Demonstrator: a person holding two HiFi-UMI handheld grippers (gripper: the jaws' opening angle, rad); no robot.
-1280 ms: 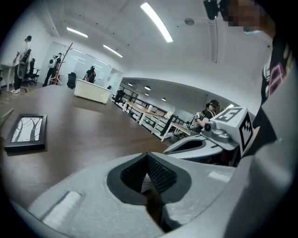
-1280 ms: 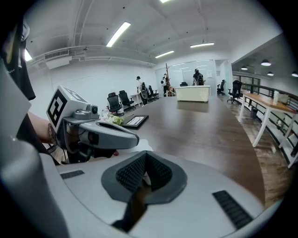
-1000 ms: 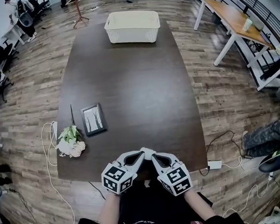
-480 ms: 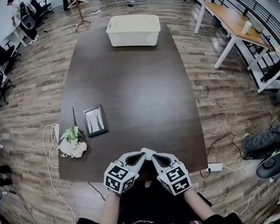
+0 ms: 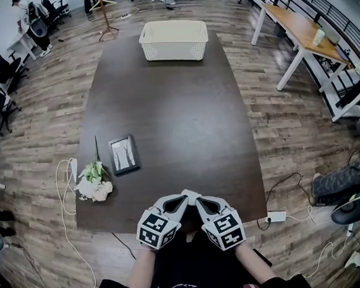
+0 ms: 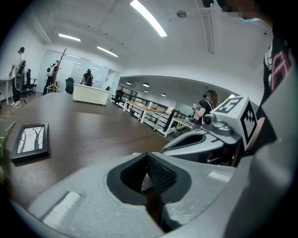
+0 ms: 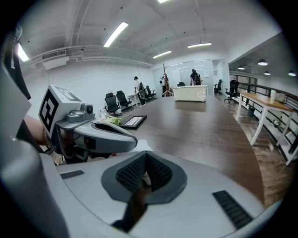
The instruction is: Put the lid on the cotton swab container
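No cotton swab container and no lid show in any view. My left gripper [image 5: 182, 200] and right gripper [image 5: 197, 201] are held side by side over the near edge of the dark table [image 5: 178, 122], tips almost touching. Both have their jaws together with nothing held. In the left gripper view the left gripper [image 6: 147, 157] has its pads meeting, and the right gripper [image 6: 198, 142] lies just to its right. The right gripper view shows the right gripper [image 7: 145, 157] shut too, with the left gripper [image 7: 104, 134] close on its left.
A white slotted basket [image 5: 173, 40] stands at the table's far end; its inside is hidden. A framed picture [image 5: 122, 154] and a bunch of white flowers [image 5: 93, 182] lie at the near left. Desks, chairs and floor cables surround the table.
Both grippers stay where they were, shut. Only the head view has shifted a little.
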